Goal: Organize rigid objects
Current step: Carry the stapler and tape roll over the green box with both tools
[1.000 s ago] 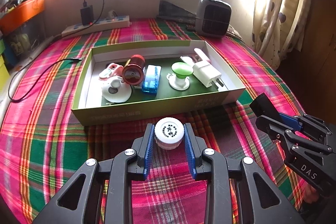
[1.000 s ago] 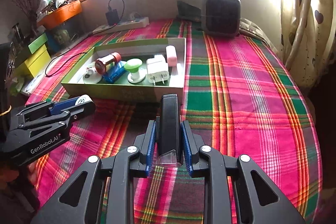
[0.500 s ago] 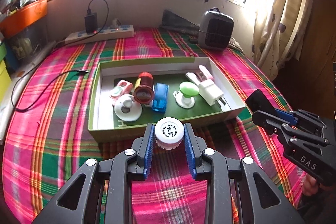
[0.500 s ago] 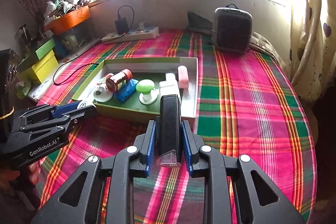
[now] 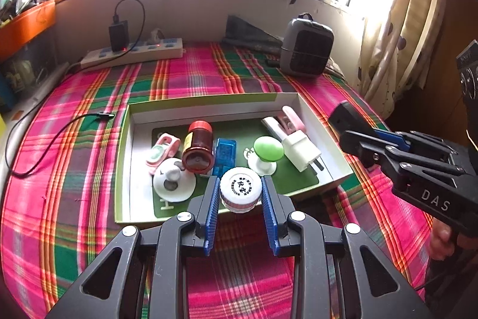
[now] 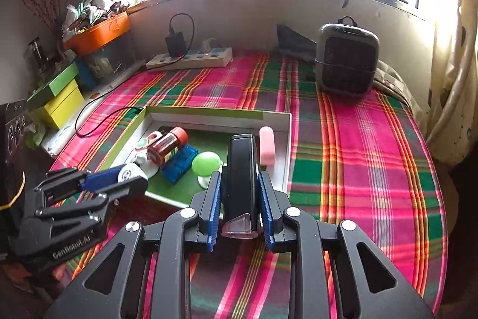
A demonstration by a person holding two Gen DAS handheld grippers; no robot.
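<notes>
Above the tray's near edge, my left gripper clamps a white-capped jar; my right gripper clamps a black device (identity unclear). Each should be lowered onto bare green floor, clear of the brown bottle and green knob.

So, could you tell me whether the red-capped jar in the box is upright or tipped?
Tipped: the red-capped jar lies on its side, base toward the left-wrist camera.

Black tool, blue ribbed pads

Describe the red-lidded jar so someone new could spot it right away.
Find the shallow green-rimmed box on the plaid cloth. The jar lies on its side in the left half, between a pink gadget and a blue case. It alone is dark brown with a red lid.
</notes>
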